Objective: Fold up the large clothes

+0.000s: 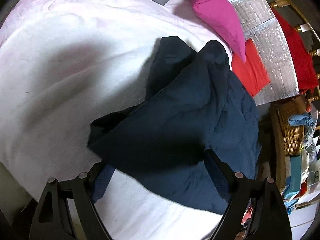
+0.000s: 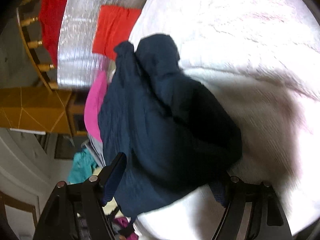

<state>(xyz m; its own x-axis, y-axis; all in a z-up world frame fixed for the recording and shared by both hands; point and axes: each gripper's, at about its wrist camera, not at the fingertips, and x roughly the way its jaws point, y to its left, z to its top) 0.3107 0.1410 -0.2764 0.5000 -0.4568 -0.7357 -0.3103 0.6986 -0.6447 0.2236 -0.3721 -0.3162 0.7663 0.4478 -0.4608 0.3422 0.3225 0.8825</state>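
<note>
A large dark navy garment [image 1: 186, 118] lies bunched on the white bed cover [image 1: 70, 40], near the bed's edge. My left gripper [image 1: 158, 160] is open, its two fingers spread wide on either side of the garment's near edge, nothing clamped. In the right wrist view the same navy garment [image 2: 164, 120] lies on the white cover [image 2: 240, 30]. My right gripper [image 2: 172, 172] is open too, fingers wide apart with the cloth lying between and over them. That view is blurred.
A pink cushion [image 1: 218, 14], an orange-red cloth [image 1: 250, 70] and a silver foil mat [image 1: 270, 40] lie beyond the garment. A wicker basket [image 1: 292, 134] and clutter stand beside the bed. A wooden rail [image 2: 34, 46] and yellow furniture [image 2: 36, 110] show in the right wrist view.
</note>
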